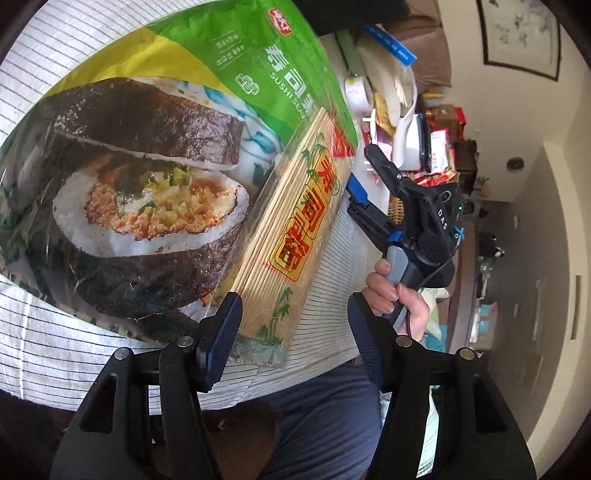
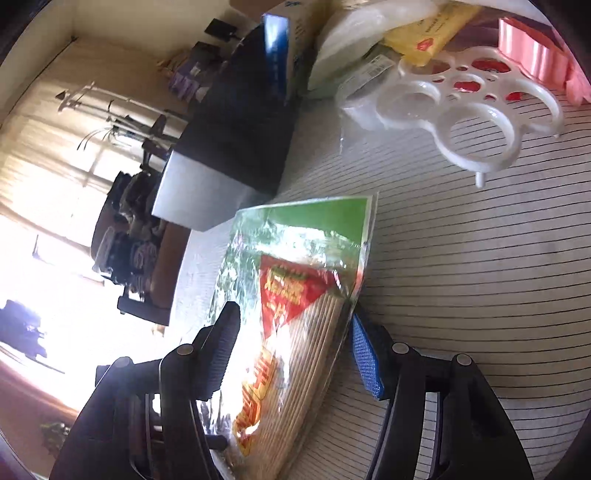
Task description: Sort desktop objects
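Both grippers are standing half spread around one flat packet. Left gripper is framing the near edge of the sushi seaweed packet, its left finger lying against the plastic while the right finger is standing clear of it, so nothing is being pinched. Right gripper is straddling the far corner of the same packet; whether its blue pads are pressing on the wrapper cannot be told. A hand is gripping the right gripper's grey handle in the left wrist view.

The packet is lying on the striped white tablecloth, overhanging its near edge. Its green panel is showing a red brand square, large white Chinese characters and the words "SUSHI SEAW…", cut off by a bamboo rolling mat that is carrying red-and-yellow Chinese characters. A photo of cut sushi rolls is filling the rest.

Further back, a white perforated tray, a pink plastic piece, a yellow pouch with unreadable print and a blue box are sitting in a heap.
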Available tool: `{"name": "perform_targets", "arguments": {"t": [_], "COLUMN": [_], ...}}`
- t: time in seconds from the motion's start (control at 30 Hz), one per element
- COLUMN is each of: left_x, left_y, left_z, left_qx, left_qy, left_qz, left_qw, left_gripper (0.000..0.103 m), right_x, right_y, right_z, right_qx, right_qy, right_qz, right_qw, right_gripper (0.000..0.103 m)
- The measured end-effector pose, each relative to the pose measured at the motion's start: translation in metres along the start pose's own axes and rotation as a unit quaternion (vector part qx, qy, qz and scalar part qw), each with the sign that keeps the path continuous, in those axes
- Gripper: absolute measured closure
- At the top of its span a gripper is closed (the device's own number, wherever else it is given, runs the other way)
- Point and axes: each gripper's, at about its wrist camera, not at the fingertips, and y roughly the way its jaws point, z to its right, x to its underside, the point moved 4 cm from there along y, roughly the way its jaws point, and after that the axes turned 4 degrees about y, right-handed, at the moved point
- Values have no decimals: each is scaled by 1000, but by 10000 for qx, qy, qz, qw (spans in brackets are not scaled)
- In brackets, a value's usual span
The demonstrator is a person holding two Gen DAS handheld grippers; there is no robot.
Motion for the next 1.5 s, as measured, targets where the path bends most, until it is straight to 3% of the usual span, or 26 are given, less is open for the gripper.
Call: {"name": "perform_targets", "arguments": {"t": [0.13,0.23,0.27,0.3,0.33,0.47,0.63,0.77,1.0,1.1,1.23,1.33,1.37,1.4,1.43,1.5], "left_x": [-2,-6,-6,-6,-5,-7,-2,17,75,83,73,62,61,63,61,58], "left_y": [3,5,5,5,4,5,-6,-25,-9,9,8,4,2,-1,1,6], "left_z": [5,6,7,6,6,5,4,14,14,11,-3,-12,-16,-23,-26,-32], "left_qx": [-163,-193,-191,-189,-183,-102,-22,584,1869,2011,1993,1989,1936,1847,1762,1740], "left_qy": [175,235,238,240,244,218,30,36,-848,-1097,-1230,-1233,-1224,-1215,-1236,-1344], "left_qz": [2,-4,-3,2,7,40,131,402,403,309,706,995,1030,1022,985,928], "left_qw": [9997,9995,9995,9995,9995,9997,9999,9975,9779,9729,9696,9671,9680,9699,9716,9711], "left_gripper": [47,47,47,47,47,47,45,30,25,25,25,28,37,61,75,77], "right_x": [10,20,23,25,27,29,30,29,59,78,103,119,123,125,127,130], "right_y": [9,20,25,31,35,41,15,-15,-47,-53,-55,-54,-53,-52,-52,-52], "right_z": [-12,-25,-29,-31,-33,-34,-49,-67,-64,-54,-52,-50,-50,-49,-45,-43], "right_qx": [-535,-137,-58,-8,26,-131,-365,-547,-590,-682,-702,-723,-731,-735,-731,-678], "right_qy": [114,-264,-340,-358,-347,-49,87,216,1380,1756,1935,2047,2091,2138,2173,2210], "right_qz": [-294,-472,-558,-656,-692,-583,-282,22,662,813,825,788,773,775,774,749], "right_qw": [9981,9984,9978,9972,9970,9982,9989,9983,9865,9787,9751,9730,9721,9710,9703,9700], "right_gripper": [41,45,50,73,86,89,93,94,94,94,94,94,94,94,94,94]}}
